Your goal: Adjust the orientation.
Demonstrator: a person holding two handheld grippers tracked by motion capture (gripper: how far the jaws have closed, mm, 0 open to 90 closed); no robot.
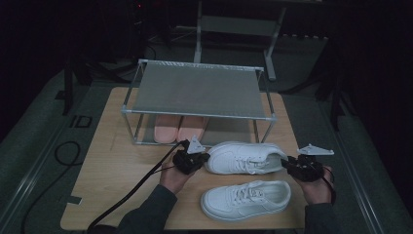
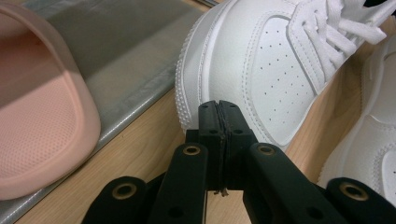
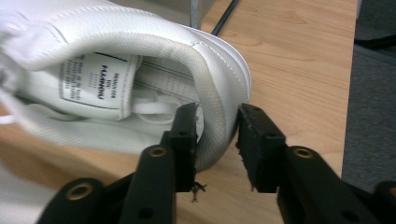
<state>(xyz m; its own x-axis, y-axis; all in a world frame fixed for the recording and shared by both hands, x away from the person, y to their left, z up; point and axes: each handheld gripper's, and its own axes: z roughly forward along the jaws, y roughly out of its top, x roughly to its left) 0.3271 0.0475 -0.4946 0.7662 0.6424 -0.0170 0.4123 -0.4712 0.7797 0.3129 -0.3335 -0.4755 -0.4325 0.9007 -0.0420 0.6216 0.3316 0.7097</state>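
Two white sneakers lie on the wooden table [image 1: 117, 161], toes to the left. My left gripper [image 1: 205, 158] is at the toe of the far sneaker [image 1: 243, 157]. In the left gripper view the gripper [image 2: 218, 105] is shut with nothing between its jaws, its tips against the far sneaker's toe rim [image 2: 261, 60]. My right gripper [image 1: 288, 164] is at that sneaker's heel. In the right gripper view the gripper [image 3: 217, 114] is open and straddles the heel collar [image 3: 210, 88], one jaw inside the shoe and one outside. The near sneaker [image 1: 246, 197] lies loose in front.
A metal shoe rack [image 1: 197, 90] stands at the back of the table, with a pair of pink slippers [image 1: 178, 127] on its low shelf [image 2: 126, 51]. One pink slipper [image 2: 42, 121] sits close to the left gripper. A black cable [image 1: 126, 195] trails off front left.
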